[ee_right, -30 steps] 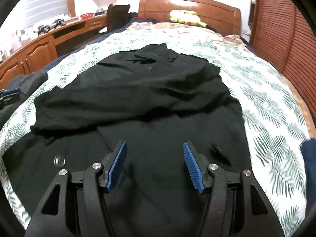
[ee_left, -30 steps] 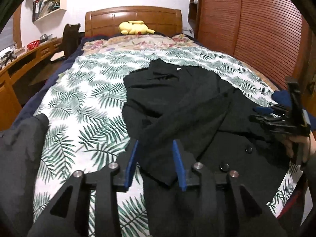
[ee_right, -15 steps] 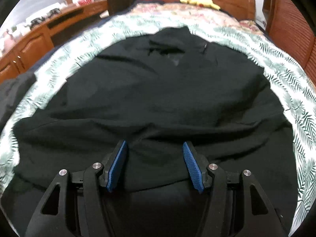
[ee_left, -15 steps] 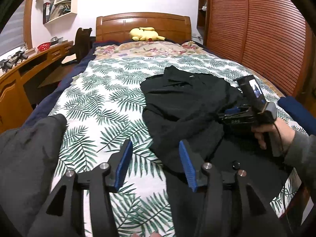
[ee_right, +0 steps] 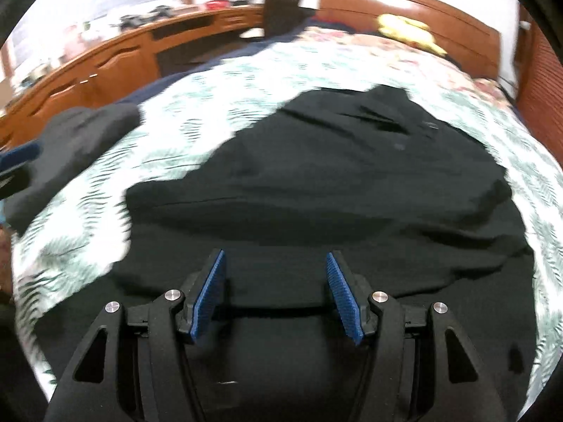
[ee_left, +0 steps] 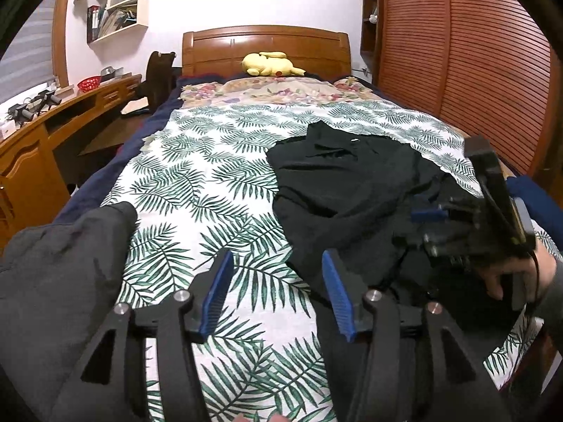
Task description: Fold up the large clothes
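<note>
A large black coat (ee_left: 352, 193) lies spread on the leaf-print bedspread (ee_left: 211, 183), partly folded over itself. It fills the right wrist view (ee_right: 334, 193). My left gripper (ee_left: 278, 263) is open and empty above the bedspread, just left of the coat's near edge. My right gripper (ee_right: 276, 260) is open and empty, low over the coat's lower half. It also shows in the left wrist view (ee_left: 468, 218), held by a hand at the right, above the coat.
A dark grey garment (ee_left: 59, 274) lies at the bed's near left corner. A yellow plush toy (ee_left: 269, 63) sits by the wooden headboard (ee_left: 264, 42). A wooden desk (ee_left: 42, 130) runs along the left. A slatted wooden wardrobe (ee_left: 457, 52) stands on the right.
My left gripper has pulled back and to the left, off the coat and over the bedspread. My right gripper has moved in over the coat, then swung leftward; its view is now blurred.
</note>
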